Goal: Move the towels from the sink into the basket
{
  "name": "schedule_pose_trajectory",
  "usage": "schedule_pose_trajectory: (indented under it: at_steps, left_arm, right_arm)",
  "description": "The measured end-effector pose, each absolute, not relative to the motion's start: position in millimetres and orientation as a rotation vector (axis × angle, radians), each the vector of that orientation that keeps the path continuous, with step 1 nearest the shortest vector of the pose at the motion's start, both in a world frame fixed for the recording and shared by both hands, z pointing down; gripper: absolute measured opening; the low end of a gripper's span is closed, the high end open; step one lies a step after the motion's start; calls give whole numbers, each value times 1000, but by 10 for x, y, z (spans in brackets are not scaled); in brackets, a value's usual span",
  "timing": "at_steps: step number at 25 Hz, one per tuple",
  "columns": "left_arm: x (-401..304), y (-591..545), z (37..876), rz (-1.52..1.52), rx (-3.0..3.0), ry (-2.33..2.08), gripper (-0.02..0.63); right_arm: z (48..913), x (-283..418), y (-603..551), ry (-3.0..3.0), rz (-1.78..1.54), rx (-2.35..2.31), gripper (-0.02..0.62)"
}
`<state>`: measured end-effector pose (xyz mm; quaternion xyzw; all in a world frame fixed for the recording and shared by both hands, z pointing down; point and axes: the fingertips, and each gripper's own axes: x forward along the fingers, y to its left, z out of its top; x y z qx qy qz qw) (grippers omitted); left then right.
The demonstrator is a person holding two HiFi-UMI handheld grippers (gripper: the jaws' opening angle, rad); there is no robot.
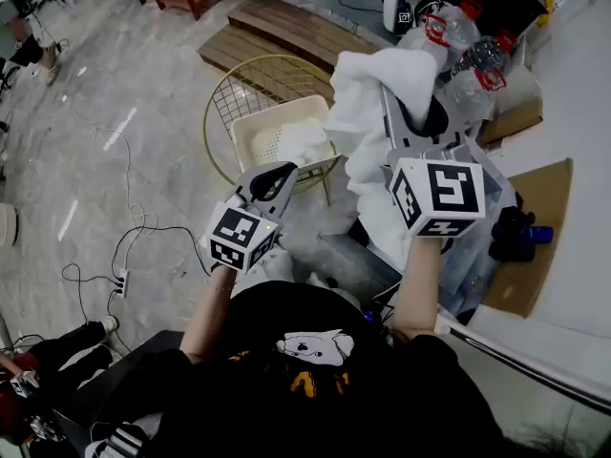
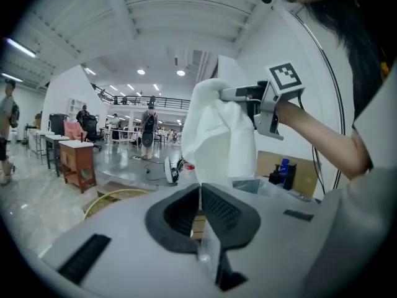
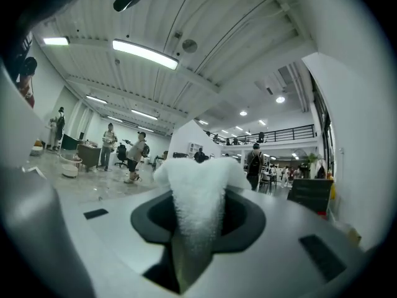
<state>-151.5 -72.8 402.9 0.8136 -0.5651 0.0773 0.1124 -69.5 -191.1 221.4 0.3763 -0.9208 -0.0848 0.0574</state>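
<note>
A white towel (image 1: 368, 89) hangs from my right gripper (image 1: 409, 103), which is shut on it above and to the right of the basket. In the right gripper view the towel (image 3: 197, 197) fills the gap between the jaws. The cream plastic basket (image 1: 250, 134) sits on the floor below, with another white towel (image 1: 304, 143) lying in it. My left gripper (image 1: 280, 174) is shut and empty, just at the basket's near edge. From the left gripper view (image 2: 200, 190) I see the right gripper (image 2: 243, 95) carrying the hanging towel (image 2: 217, 132). No sink shows.
A gold wire ring frame (image 1: 227, 92) surrounds the basket. Wooden boards (image 1: 286, 25) lie beyond it. Plastic bottles with red caps (image 1: 470, 57) and a cardboard sheet (image 1: 539, 227) are at the right. Cables (image 1: 129, 256) trail over the floor at the left.
</note>
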Motion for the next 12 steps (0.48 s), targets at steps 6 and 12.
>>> schedule_pose_trajectory:
  at_steps: [6, 12]
  left_arm:
    - [-2407, -734, 4192, 214, 2288, -1742, 18]
    - [-3126, -697, 4396, 211, 2192, -1782, 18]
  right_arm:
    - [2650, -1753, -2013, -2810, -193, 980, 110]
    - [3618, -2659, -2110, -2719, -78, 819, 110]
